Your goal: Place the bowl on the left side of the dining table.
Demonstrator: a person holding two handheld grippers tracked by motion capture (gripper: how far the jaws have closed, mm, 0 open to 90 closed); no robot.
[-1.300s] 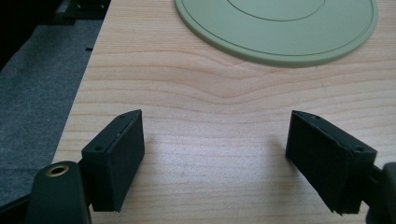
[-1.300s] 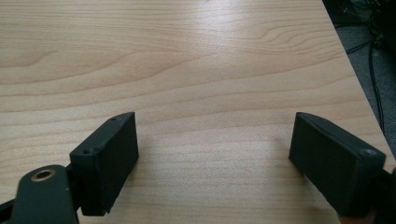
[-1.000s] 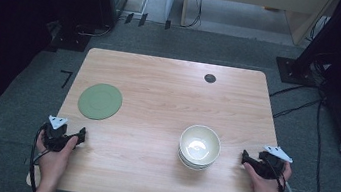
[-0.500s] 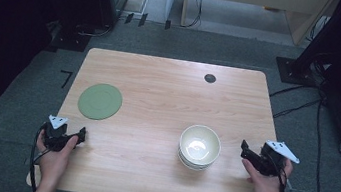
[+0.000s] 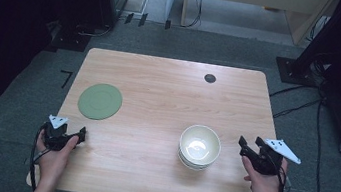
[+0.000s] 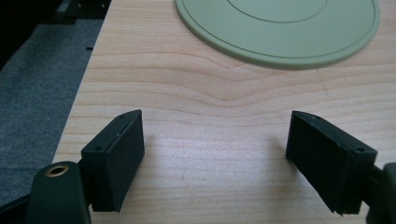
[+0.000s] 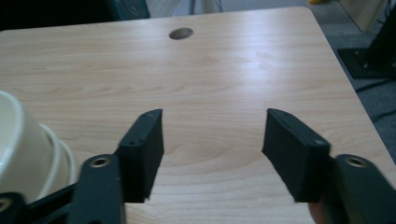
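Desk with stacked bowls, green plate, and a gripper in each hand.

High view: stacked cream bowls (image 5: 199,147) on the desk (image 5: 168,100), right of centre near the front edge; right gripper (image 5: 250,147) just beside them, left gripper (image 5: 74,135) at the front left corner, below the green plate (image 5: 100,101).
Left gripper view: jaws wide over bare wood, nothing between them, plate (image 6: 280,28) ahead.
Right gripper view: jaws apart, just been closing, nothing between them; bowls (image 7: 23,149) at left; grommet hole (image 7: 180,33) far off.
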